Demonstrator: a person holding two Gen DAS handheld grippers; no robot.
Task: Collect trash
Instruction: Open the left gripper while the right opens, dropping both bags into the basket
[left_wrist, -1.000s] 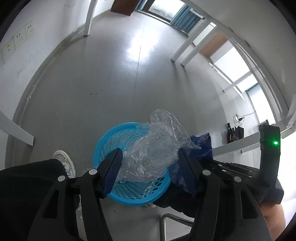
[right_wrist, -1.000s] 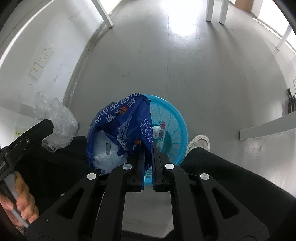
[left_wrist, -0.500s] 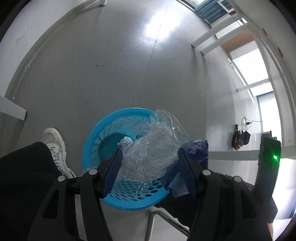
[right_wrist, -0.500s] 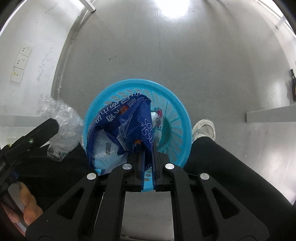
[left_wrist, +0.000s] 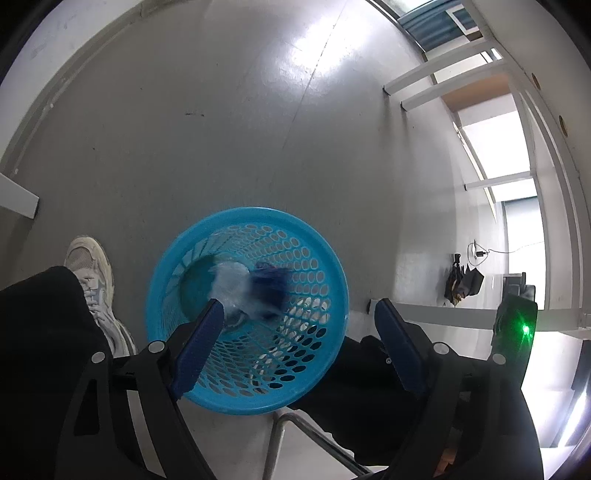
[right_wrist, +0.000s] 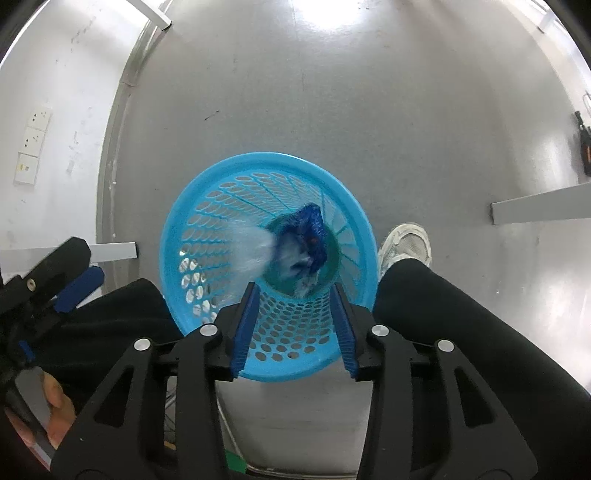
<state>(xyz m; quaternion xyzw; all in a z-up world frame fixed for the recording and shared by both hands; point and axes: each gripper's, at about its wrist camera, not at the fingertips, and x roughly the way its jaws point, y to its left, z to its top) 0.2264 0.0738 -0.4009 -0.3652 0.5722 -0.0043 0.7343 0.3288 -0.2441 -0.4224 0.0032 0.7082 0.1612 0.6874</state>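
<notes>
Left wrist view: left claw (left_wrist: 297, 312) gapes empty low in frame over the blue basket (left_wrist: 334, 266). Blurred clear plastic (left_wrist: 231, 284) and a blue wrapper (left_wrist: 271, 282) lie inside it. Right claw (right_wrist: 294, 295) is likewise spread apart, empty, at lower centre.

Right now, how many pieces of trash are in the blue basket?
2 clearly: a clear plastic wrapper and a blue tissue pack, both blurred, inside the blue basket. More may be hidden beneath.
</notes>
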